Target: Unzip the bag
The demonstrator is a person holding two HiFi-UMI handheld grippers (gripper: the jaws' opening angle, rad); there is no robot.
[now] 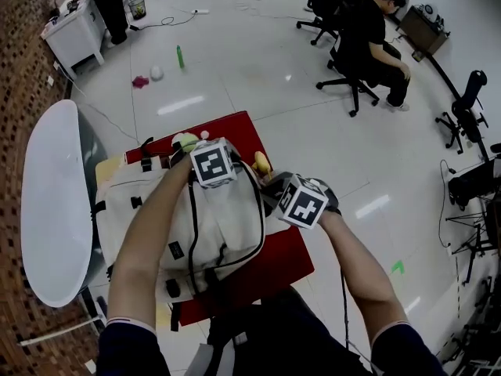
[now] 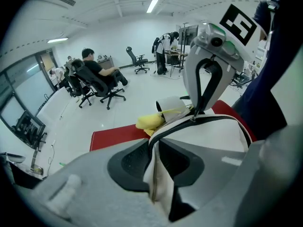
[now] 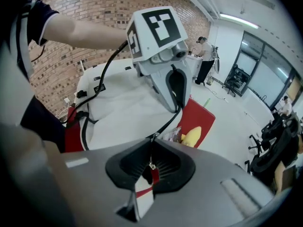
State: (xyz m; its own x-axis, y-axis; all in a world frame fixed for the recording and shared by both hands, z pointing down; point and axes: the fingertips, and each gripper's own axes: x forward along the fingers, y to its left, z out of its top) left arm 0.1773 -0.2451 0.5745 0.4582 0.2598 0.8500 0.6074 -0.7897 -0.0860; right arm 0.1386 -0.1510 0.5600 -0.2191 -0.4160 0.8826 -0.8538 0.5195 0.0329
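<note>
The bag (image 1: 215, 229) (a cream backpack with black trim) lies on the red table (image 1: 275, 271) right in front of me. My left gripper (image 2: 156, 174) is clenched on a fold of its cloth that carries the zipper (image 2: 187, 123). My right gripper (image 3: 150, 167) pinches the zipper pull (image 3: 154, 175) between its 2 jaws. A yellow thing (image 1: 261, 163) lies just beside the bag's far end. Well beyond, a person (image 1: 374, 30) sits in an office chair (image 1: 350, 75).
</note>
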